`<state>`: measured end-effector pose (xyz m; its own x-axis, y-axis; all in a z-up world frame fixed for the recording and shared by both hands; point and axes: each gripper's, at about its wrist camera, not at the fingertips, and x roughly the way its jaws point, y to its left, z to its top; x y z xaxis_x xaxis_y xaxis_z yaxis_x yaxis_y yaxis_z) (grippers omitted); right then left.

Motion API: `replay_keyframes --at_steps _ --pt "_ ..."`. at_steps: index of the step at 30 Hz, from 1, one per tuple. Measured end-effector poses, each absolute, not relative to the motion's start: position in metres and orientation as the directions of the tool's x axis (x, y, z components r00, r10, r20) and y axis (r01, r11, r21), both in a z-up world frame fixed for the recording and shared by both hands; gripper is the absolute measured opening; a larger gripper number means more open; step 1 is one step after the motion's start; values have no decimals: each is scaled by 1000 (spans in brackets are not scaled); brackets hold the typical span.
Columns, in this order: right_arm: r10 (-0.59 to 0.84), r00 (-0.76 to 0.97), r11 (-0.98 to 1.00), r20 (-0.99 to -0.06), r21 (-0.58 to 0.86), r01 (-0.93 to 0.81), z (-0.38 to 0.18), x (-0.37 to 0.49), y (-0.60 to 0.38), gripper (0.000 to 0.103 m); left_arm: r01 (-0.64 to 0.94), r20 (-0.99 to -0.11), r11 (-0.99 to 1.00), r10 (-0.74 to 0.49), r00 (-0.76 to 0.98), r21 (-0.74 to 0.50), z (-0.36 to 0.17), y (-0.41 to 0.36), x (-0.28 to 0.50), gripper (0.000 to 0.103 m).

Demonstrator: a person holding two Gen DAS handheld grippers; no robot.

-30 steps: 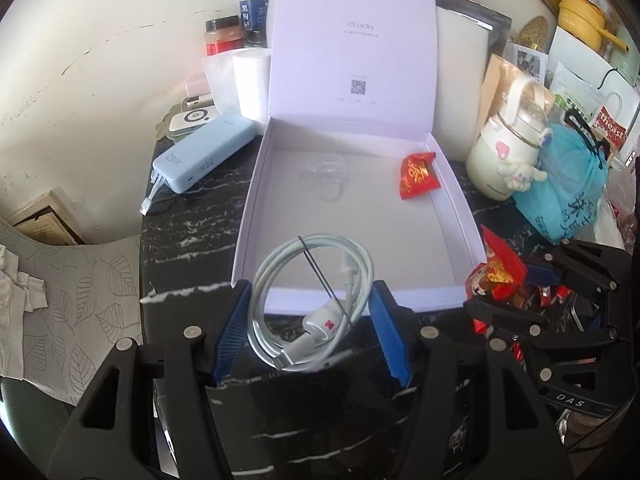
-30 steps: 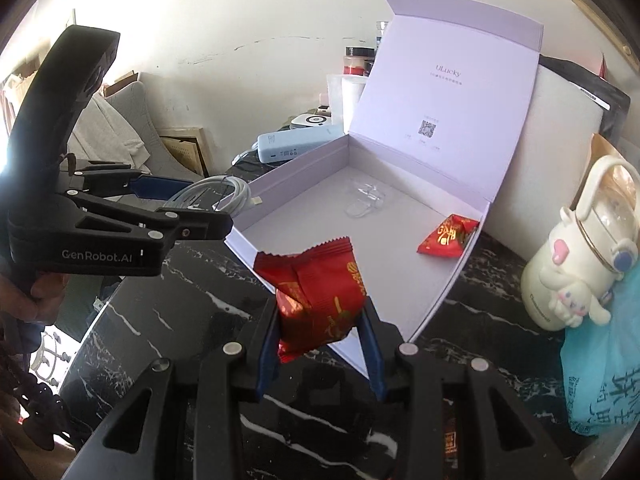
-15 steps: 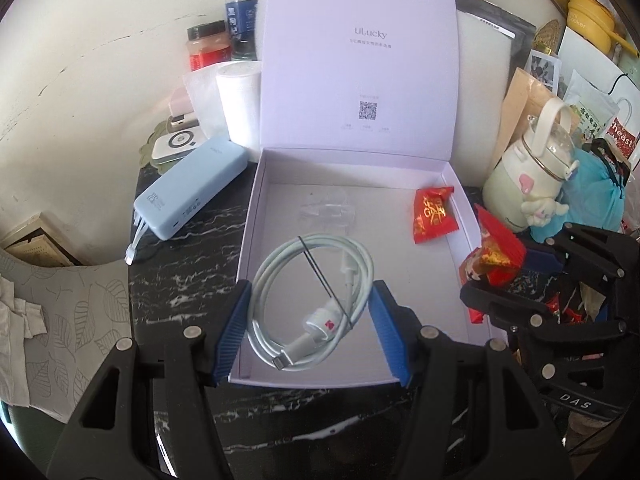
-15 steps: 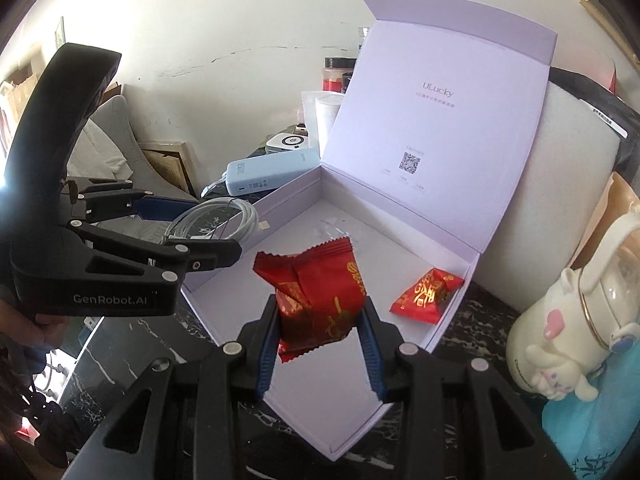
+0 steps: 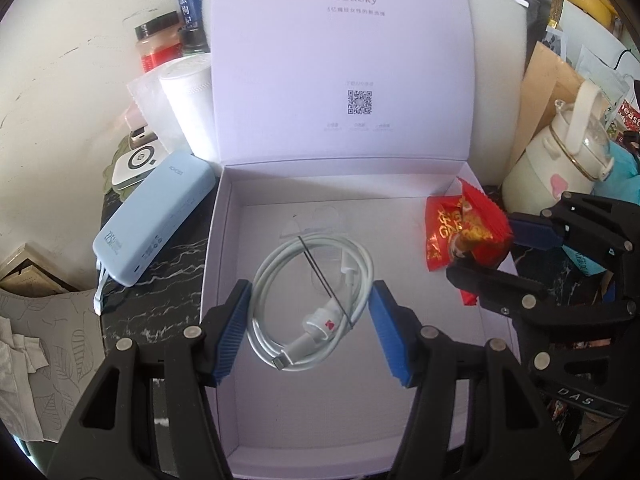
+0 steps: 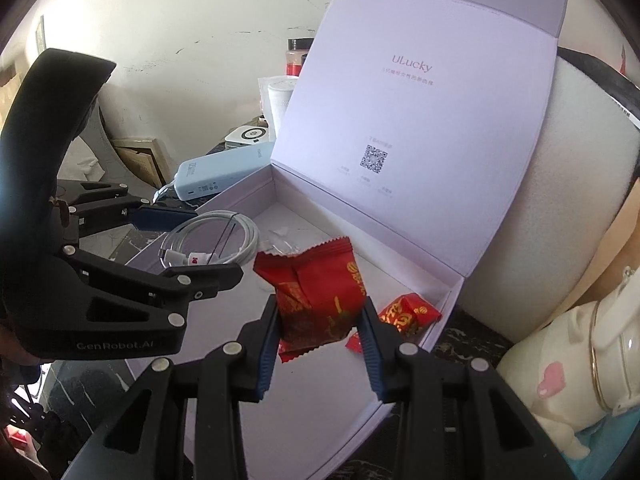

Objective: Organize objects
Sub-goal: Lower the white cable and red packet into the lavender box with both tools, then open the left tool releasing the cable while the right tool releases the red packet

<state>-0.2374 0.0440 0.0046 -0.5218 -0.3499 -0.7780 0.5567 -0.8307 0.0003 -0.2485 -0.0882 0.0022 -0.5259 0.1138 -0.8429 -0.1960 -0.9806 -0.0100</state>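
Cable (image 5: 312,304), coiled, sits clamped in the left gripper (image 5: 310,330) over the open box (image 5: 472,344) — the right gripper (image 6: 318,338) beside it pinches a red snack packet (image 6: 316,296). One packet (image 6: 408,314) already lies inside, just ahead — both held items await release.

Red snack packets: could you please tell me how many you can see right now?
2. One red snack packet is held in the right gripper above the open box; the other packet lies in the box's far right corner. More may be hidden.
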Motion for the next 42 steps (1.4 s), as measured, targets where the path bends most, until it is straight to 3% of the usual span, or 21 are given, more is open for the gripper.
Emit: replay_keyframes --at_steps 29,42 --pt "-279 -483 -848 -830 -24 530 -39 -298 34 37 -245 -876 -967 62 -478 65 -40 -76 -313 58" --pt "-243 -494 -859 -835 -52 510 -29 -288 37 42 -218 -875 -972 26 -484 91 -27 -76 -306 59"
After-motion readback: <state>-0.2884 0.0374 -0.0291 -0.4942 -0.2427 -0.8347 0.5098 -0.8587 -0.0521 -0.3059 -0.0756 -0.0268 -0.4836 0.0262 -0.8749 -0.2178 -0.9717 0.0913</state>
